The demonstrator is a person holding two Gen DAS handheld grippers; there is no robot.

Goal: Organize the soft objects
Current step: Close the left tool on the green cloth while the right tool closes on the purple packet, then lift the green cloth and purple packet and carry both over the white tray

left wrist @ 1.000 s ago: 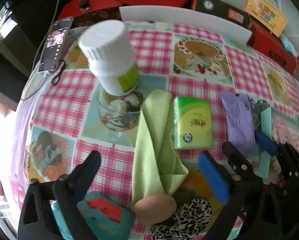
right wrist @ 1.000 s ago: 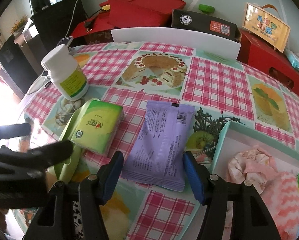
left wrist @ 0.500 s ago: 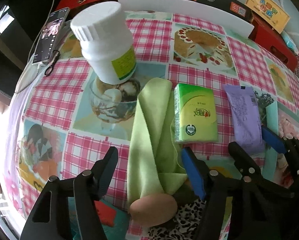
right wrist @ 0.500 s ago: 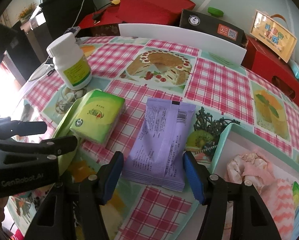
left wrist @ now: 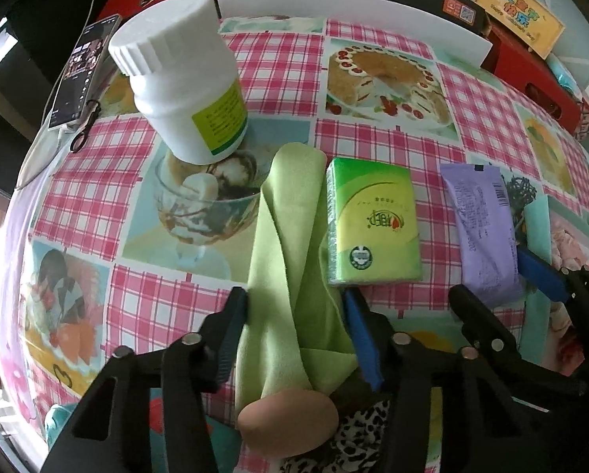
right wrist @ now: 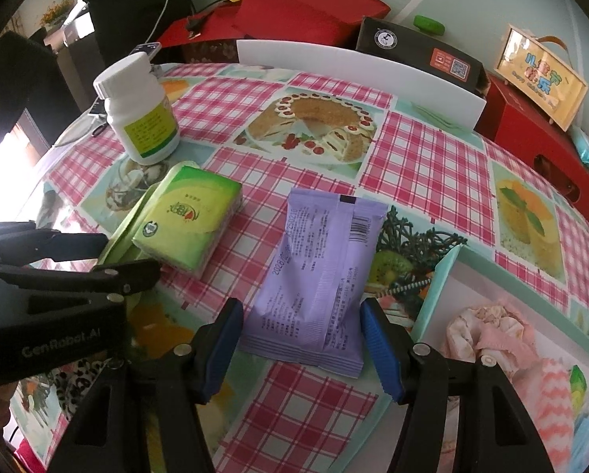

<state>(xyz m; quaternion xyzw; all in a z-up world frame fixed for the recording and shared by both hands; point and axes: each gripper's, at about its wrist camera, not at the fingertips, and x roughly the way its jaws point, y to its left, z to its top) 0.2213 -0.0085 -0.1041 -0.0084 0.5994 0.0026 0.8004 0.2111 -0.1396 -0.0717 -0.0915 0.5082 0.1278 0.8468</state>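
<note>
A folded green cloth [left wrist: 286,260] lies on the checked tablecloth, also partly visible in the right wrist view [right wrist: 125,228]. My left gripper [left wrist: 294,315] is open with a finger on each side of the cloth's near part. A green tissue pack [left wrist: 371,228] lies just right of the cloth, also in the right wrist view [right wrist: 188,216]. My right gripper [right wrist: 300,339] is open, its fingers either side of the near end of a purple sachet [right wrist: 318,283]. The sachet also shows in the left wrist view [left wrist: 479,232].
A white pill bottle [left wrist: 184,75] stands behind the cloth. An egg [left wrist: 288,421] and a leopard-print item [left wrist: 353,433] lie near the left gripper. A teal-rimmed tray [right wrist: 444,272] at the right holds pink soft items [right wrist: 491,327]. A phone [left wrist: 81,67] lies far left. Boxes stand behind a white board [right wrist: 357,75].
My left gripper has moved forward and right over the table until its fingers straddle the green cloth. The right gripper has held its place around the purple sachet.
</note>
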